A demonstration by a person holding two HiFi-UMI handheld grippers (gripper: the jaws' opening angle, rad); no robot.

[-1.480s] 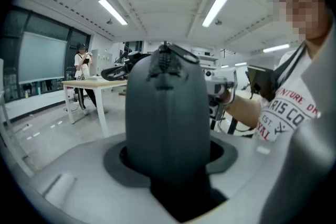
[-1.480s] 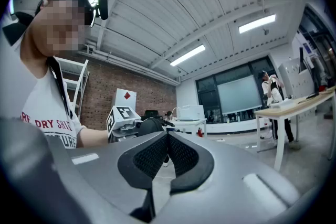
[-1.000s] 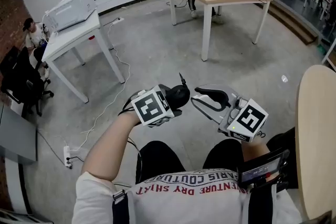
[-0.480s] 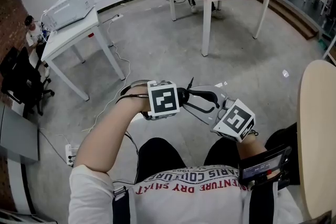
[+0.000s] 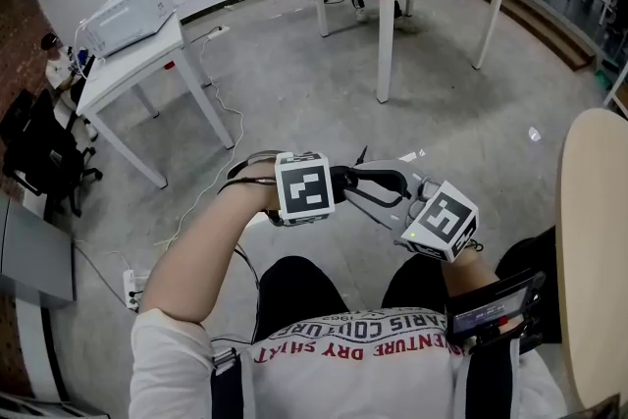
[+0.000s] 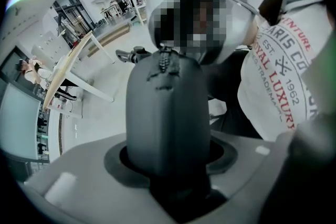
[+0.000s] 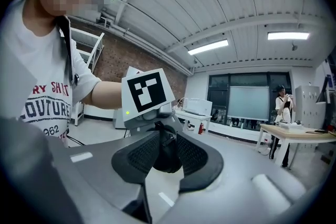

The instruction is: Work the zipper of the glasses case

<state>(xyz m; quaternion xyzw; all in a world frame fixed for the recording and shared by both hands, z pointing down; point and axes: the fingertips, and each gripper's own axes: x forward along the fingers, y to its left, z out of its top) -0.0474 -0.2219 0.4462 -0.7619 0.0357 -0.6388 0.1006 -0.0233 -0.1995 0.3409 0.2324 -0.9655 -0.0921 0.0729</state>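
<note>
Dark grey case [image 6: 170, 113] is clamped in the left tongs [image 5: 340, 183], its long axis running straight toward the right tongs [image 7: 167, 157], whose jaws are closing round its far end, zipper pull [image 7: 166, 134] between them, not yet visibly pinched.

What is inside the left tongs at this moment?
The left tongs clamp a dark glasses case that sticks out past them, with the zipper pull at its far end. The case's near end is buried between the tongs, and its inside cannot be seen.
</note>
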